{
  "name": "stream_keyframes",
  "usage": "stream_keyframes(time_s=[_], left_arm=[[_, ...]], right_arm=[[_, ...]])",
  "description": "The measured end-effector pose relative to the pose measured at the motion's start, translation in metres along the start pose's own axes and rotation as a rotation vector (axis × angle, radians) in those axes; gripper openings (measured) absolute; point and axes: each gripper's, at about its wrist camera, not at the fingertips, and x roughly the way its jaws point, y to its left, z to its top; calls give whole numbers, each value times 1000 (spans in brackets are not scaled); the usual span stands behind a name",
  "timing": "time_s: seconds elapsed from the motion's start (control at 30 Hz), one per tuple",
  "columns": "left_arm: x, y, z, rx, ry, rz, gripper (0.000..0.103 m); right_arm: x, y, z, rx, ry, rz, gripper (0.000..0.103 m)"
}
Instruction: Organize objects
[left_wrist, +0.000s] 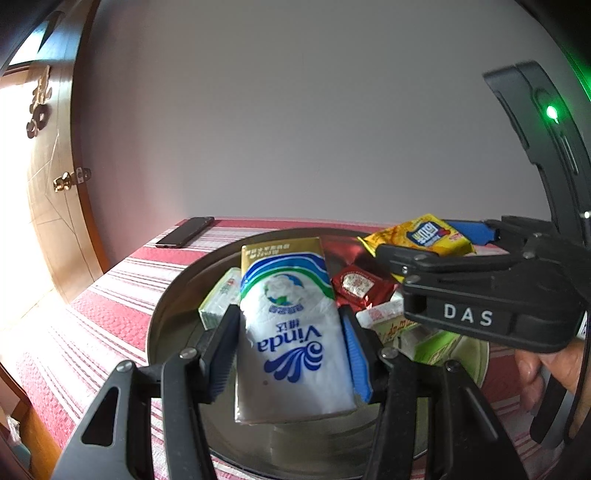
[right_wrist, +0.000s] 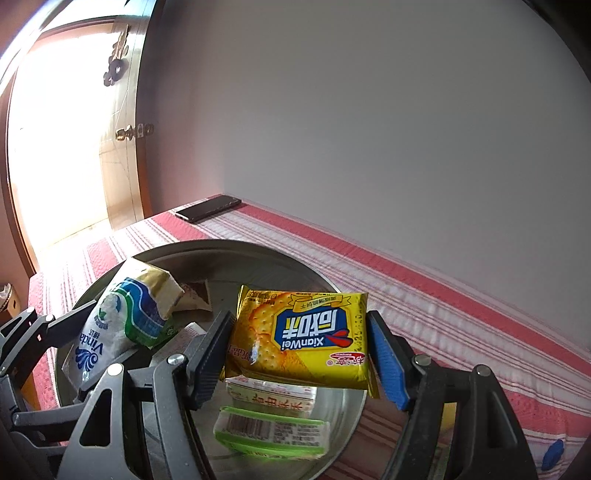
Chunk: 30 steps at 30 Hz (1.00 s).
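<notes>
The left gripper (left_wrist: 291, 347) is clamped on a Vinda tissue pack (left_wrist: 291, 332), its black and blue pads pressed against the pack's two long sides, jaws roughly half closed. The pack hangs over the near part of a round metal tray (left_wrist: 166, 314) that sits on a red-and-white striped tablecloth (left_wrist: 110, 295).

The right gripper (right_wrist: 299, 354) grips a yellow XianWei cracker packet (right_wrist: 303, 339) by its short edges (the print reads upside down from this camera), held above the tray's centre.

In the left wrist view, a red foil sachet (left_wrist: 360, 286) lies in the tray at about 2 o'clock from the tissue pack, and a pale green packet (left_wrist: 221, 299) at about 10 o'clock. A green-edged packet with a barcode (right_wrist: 273, 432) lies at 6 o'clock below the crackers in the right wrist view.

A black phone (left_wrist: 186, 232) rests on the cloth at 11 o'clock, well apart from the tray, near the wall. A hand (left_wrist: 546, 373) holds the right gripper's handle.
</notes>
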Motion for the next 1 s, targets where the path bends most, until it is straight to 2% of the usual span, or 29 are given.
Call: stream_keyframes(time_s=[0.53,0.67,0.8,0.9,1.0], left_arm=[[10,0,-8,15,45,8,53],[9,2,-9,6,44,19,57],[-2,5,-8,-4,15,47,85],[-10,6,-8,-6,-4,68,94],[-16,4,-7,-14,-13,69,98]], right_arm=[[22,5,0,-5,60,42,73],[27,9,-1,-2,73,73,74],[21,10,-4,1,42,59,80],[15,5,-5,28,14,46,83],[10,1,-6,59,-4,43,83]])
